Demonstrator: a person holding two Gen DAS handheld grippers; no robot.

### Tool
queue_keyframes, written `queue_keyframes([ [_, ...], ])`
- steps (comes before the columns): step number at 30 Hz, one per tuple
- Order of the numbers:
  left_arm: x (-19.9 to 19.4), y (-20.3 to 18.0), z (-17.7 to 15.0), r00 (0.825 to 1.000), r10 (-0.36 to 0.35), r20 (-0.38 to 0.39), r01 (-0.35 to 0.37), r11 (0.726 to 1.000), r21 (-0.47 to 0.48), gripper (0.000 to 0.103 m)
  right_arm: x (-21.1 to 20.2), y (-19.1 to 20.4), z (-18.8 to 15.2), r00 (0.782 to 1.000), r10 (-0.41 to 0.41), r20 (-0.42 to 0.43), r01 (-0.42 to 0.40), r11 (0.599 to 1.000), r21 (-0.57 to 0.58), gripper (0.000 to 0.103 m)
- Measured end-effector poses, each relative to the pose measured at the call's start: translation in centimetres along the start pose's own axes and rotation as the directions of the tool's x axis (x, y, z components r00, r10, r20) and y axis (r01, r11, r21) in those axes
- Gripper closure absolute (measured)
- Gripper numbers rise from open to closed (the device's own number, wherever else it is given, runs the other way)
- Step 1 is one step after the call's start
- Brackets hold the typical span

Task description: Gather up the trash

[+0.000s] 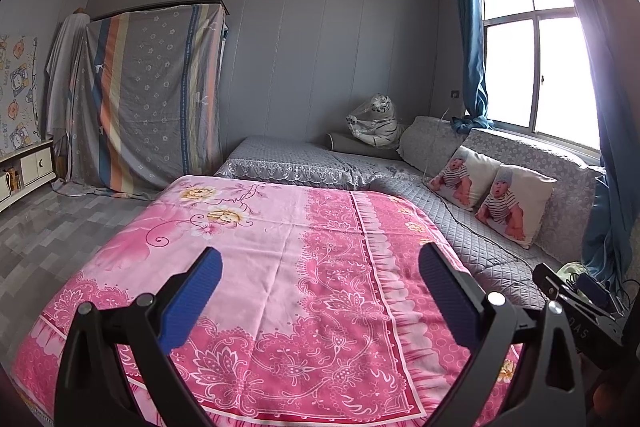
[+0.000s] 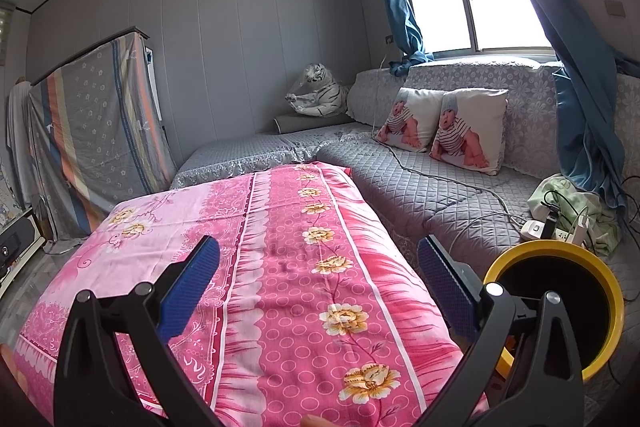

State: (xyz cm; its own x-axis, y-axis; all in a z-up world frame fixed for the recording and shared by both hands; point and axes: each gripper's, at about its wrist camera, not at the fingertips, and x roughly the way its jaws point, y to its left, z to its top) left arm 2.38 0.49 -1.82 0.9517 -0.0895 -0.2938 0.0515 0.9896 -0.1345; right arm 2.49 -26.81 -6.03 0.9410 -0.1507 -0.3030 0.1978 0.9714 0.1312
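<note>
the left gripper point(image 1: 320, 291) sits low in the centre of its frame with its blue-padded fingers point(image 1: 192, 301) spread wide and nothing between them, above a table draped in a pink floral cloth point(image 1: 280, 259). the right gripper point(image 2: 318, 289) is spread just as wide and is empty too, over the darker pink band of the same cloth point(image 2: 300, 267). at the lower right of the right wrist frame a yellow bin point(image 2: 560, 251) with a black inside stands just beside the right finger, partly hidden behind the gripper's frame. no loose trash is visible on the cloth in either view. behind the table, across the middle of both frames, runs a grey quilted sofa point(image 2: 420, 187) with two baby-print cushions point(image 2: 468, 125) leaning on its back, under a bright window with blue curtains point(image 2: 584, 115). a white power strip point(image 2: 556, 229) with cables lies on the sofa at the right edge. a toy tiger point(image 1: 376, 125) wrapped in plastic sits in the far corner
</note>
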Motion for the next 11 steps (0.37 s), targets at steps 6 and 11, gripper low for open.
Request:
queue_keyframes([
  [6, 0.14, -0.02, 0.10, 1.000, -0.001, -0.004, 0.001, 1.000, 0.003, 0.008, 0.16, 0.01, -0.21, 1.000, 0.001, -0.006, -0.001, 1.000, 0.004, 0.008],
  [11, 0.19, -0.01, 0.12, 1.000, -0.004, -0.006, 0.004, 1.000, 0.003, 0.008, 0.35, -0.13, -0.24, 1.000, 0.003, -0.011, -0.003, 1.000, 0.006, 0.008],
])
